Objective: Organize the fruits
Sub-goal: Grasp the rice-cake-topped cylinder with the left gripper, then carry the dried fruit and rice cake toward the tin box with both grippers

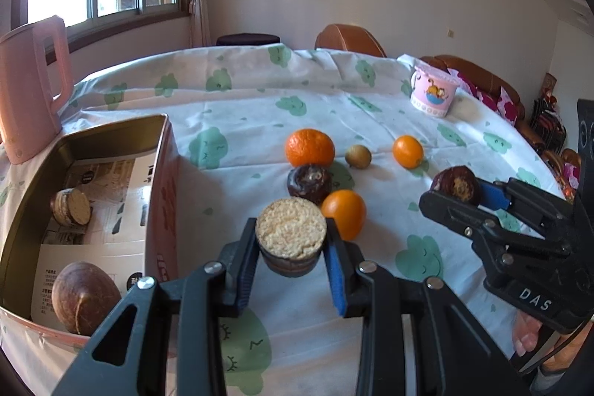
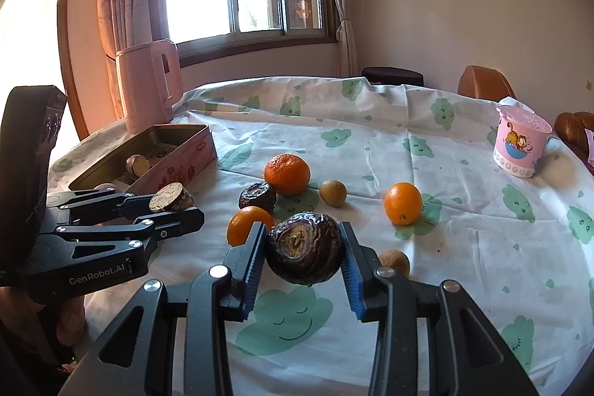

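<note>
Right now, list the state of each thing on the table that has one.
Left tool: shut on cut brown piece, lifted.
Right tool: shut on dark wrinkled fruit, lifted.
Tin box: open, two brown items inside.
Pink cup: upright.
Pink kettle: upright, lid closed.
Large orange: resting on cloth.

The right gripper (image 2: 302, 260) clasped a dark wrinkled fruit (image 2: 304, 247) between its blue pads above the patterned tablecloth (image 2: 464, 229). To its left, the left gripper (image 2: 174, 205) gripped a cut brown piece (image 2: 171, 197), possibly a root slice, just beside the open tin (image 2: 178, 166). Three oranges (image 2: 287, 173), another dark fruit (image 2: 258, 195) and two small tan fruits (image 2: 333, 192) lay on the cloth. A pink cup (image 2: 518, 145) stood far right.
</note>
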`<state>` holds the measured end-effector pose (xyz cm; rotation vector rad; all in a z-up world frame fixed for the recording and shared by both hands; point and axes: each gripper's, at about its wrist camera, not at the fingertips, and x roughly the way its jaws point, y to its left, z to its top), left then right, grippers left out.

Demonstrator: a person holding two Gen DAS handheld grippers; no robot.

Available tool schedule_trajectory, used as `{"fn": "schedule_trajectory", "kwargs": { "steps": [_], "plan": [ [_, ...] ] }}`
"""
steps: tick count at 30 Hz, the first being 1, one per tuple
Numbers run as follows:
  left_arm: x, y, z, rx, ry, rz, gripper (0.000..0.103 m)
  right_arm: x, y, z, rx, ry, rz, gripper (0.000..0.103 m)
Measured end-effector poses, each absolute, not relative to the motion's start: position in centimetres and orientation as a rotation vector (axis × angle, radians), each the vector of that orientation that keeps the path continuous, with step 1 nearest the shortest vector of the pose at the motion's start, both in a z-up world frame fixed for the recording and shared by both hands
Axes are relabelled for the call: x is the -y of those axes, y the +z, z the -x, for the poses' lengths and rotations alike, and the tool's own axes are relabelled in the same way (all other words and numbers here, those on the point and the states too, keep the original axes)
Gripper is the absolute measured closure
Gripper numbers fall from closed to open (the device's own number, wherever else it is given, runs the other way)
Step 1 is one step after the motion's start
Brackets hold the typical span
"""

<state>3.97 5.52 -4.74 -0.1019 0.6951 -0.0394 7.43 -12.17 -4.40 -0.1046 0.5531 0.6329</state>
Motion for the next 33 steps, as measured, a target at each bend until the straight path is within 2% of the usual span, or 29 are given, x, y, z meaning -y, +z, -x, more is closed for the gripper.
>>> {"fn": "schedule_trajectory", "kwargs": {
  "steps": [33],
  "plan": [
    [-5.9,-3.4,-1.4,-0.537,-0.008,0.116,0.068,12.5,-3.8,-5.8,-0.447,0.612,0.122,0.062]
  ]
}}
